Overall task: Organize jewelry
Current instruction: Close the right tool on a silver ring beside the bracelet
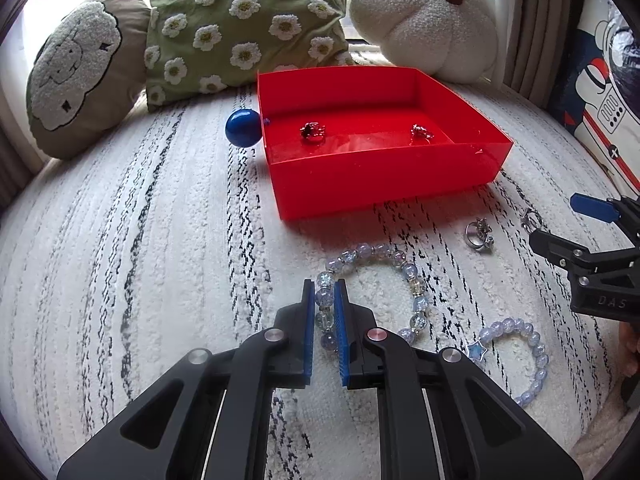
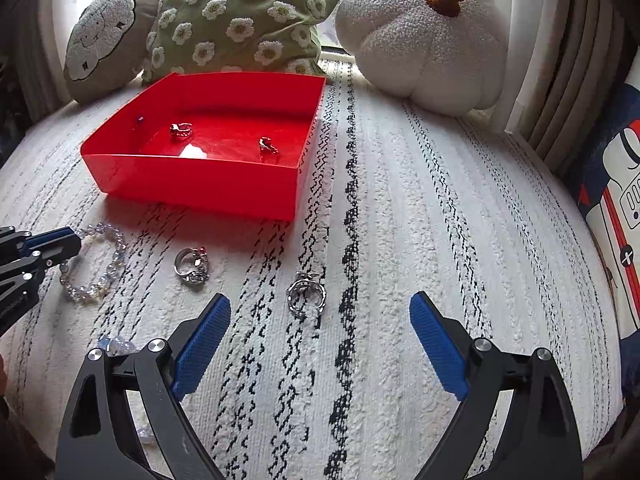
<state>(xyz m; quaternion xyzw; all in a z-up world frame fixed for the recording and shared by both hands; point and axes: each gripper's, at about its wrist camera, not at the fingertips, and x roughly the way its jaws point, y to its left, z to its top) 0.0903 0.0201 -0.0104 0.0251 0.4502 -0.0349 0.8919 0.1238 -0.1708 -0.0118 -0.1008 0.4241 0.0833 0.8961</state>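
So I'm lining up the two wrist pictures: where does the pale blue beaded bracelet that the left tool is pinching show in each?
Left wrist view: pale blue beaded bracelet at lower centre, between the left tool's blue pads.
Right wrist view: same bracelet at far left, beside the left tool.
Shared landmark: red plastic tray, just beyond it.

two rings [image 1: 313, 132] in tray [image 1: 380, 184] — bracelets [image 1: 376, 280], rings [image 2: 306, 294] before it

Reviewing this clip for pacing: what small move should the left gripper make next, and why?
Probably lift. The left gripper is already shut on the beaded bracelet, which lies on the rug short of the red tray; the right gripper is open and empty.
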